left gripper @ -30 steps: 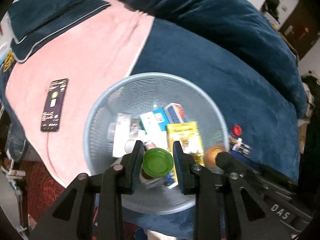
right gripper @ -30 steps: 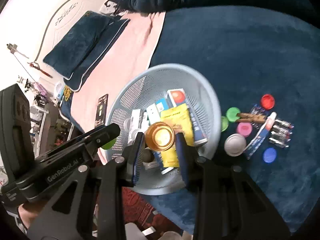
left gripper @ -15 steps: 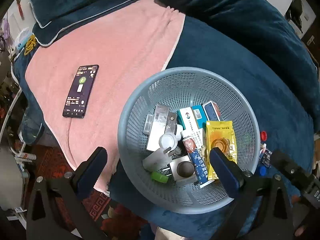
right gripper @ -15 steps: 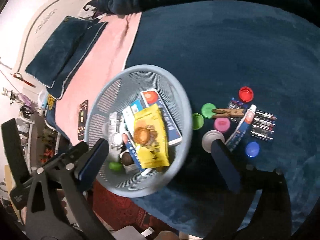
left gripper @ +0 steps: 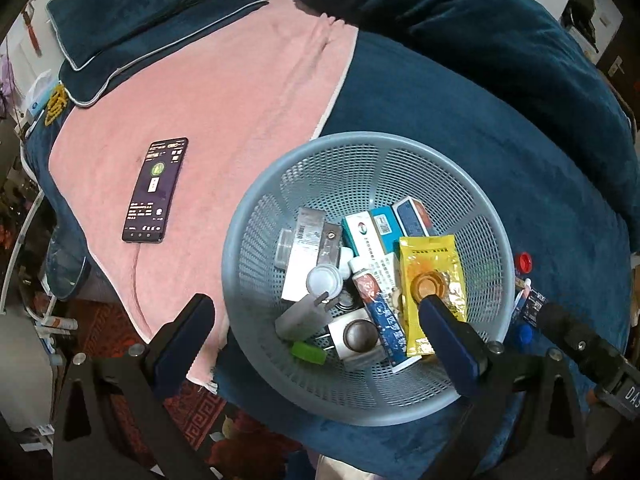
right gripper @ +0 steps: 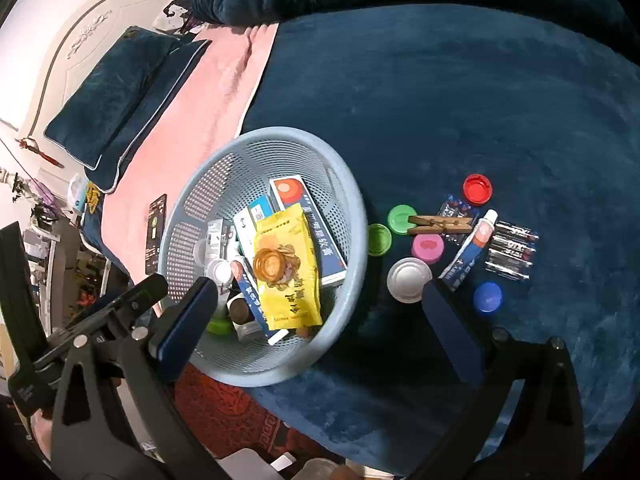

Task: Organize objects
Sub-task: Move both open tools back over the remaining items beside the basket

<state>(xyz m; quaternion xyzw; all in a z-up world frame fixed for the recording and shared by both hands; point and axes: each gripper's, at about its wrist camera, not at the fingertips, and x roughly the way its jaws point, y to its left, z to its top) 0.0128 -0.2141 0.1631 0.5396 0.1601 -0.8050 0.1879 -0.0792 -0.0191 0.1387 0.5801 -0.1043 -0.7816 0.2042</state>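
A light blue mesh basket (left gripper: 360, 148) (right gripper: 352, 208) sits on the dark blue blanket near the bed's edge. It holds boxes, a toothpaste tube, a yellow packet (left gripper: 434, 256) with an amber lid (right gripper: 270, 266) on it, and a green lid (left gripper: 308, 351). My left gripper (left gripper: 320, 332) is open and empty above the basket's near side. My right gripper (right gripper: 320, 320) is open and empty above the basket's right rim. Loose lids, a clothespin (right gripper: 440, 225), a tube (right gripper: 470, 250) and batteries (right gripper: 512, 248) lie right of the basket.
A phone (left gripper: 155, 190) lies on the pink towel (left gripper: 224, 92) left of the basket. Dark blue pillows (left gripper: 132, 12) lie at the far end. The bed's edge and a red patterned rug (right gripper: 224, 412) are just below the basket.
Both grippers opened. The green lid dropped from the left one and the amber lid from the right one, and both now lie in the basket. Both grippers rose.
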